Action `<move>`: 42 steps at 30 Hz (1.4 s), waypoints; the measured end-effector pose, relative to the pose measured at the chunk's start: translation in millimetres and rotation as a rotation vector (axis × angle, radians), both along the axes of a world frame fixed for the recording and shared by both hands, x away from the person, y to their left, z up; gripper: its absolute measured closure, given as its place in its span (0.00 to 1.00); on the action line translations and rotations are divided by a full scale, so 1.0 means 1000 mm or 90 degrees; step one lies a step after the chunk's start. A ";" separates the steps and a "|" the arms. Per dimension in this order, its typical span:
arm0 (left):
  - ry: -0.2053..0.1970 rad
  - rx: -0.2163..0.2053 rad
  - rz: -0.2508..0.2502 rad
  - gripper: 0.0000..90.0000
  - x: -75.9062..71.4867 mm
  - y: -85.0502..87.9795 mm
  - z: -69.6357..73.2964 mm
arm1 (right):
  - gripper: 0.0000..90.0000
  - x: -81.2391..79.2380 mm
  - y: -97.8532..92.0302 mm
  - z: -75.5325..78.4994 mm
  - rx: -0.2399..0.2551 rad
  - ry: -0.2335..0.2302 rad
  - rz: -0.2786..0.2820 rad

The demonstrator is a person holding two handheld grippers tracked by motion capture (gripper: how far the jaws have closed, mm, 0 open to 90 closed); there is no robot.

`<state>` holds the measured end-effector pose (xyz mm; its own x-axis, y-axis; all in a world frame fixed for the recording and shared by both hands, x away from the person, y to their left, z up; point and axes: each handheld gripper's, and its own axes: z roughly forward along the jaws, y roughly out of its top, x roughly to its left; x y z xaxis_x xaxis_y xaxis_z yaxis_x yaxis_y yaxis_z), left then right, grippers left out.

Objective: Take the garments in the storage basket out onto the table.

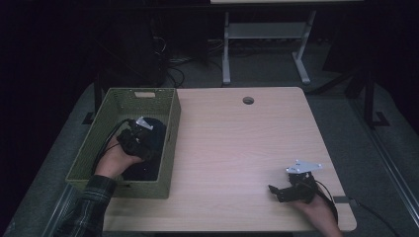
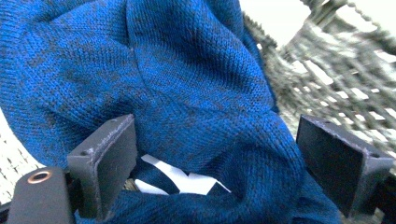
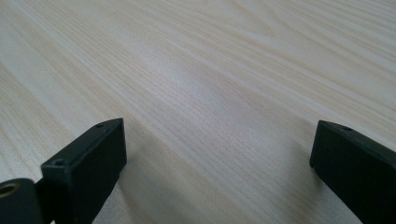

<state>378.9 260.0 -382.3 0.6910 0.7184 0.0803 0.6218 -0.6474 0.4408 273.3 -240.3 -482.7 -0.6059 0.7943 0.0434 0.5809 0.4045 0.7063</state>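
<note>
Inside the green woven basket (image 1: 170, 123), at the table's (image 1: 237, 148) left edge: left gripper (image 1: 141, 136), jaws spread wide around a bunched blue knit garment (image 2: 187, 93), white tag (image 2: 180, 179) peeking out low between them. Well right of the basket, near the table's front edge: right gripper (image 1: 279, 191), jaws apart over bare wood, holding nothing.

blue knit garment (image 2: 187, 93) between the left gripper (image 2: 215, 172) jaws: soft wool-like cloth, ribbed weave, dark-flecked, matt. white label (image 2: 182, 179) just ahead of the jaws: smooth. woven green basket (image 1: 113, 101) around them: coarse mesh. table (image 3: 210, 70) under the right gripper (image 3: 217, 163): pale wood grain, smooth, slight sheen. jaws: matt black.
</note>
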 end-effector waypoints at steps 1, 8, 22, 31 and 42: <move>0.001 0.000 0.000 0.14 0.001 0.000 -0.002 | 0.04 0.000 0.000 0.000 0.000 0.000 0.000; 0.017 0.018 0.004 0.14 0.008 -0.003 -0.012 | 0.04 0.000 0.000 0.000 0.000 0.000 0.000; 0.043 0.026 0.011 0.20 0.017 0.004 -0.025 | 0.04 0.000 0.000 0.000 0.000 0.000 0.000; 0.061 0.036 0.007 0.44 0.018 0.007 -0.027 | 0.04 0.000 0.000 0.000 0.000 0.000 0.000; 0.084 0.008 0.001 0.81 0.016 0.011 -0.020 | 0.04 0.000 0.000 0.000 0.000 0.000 0.000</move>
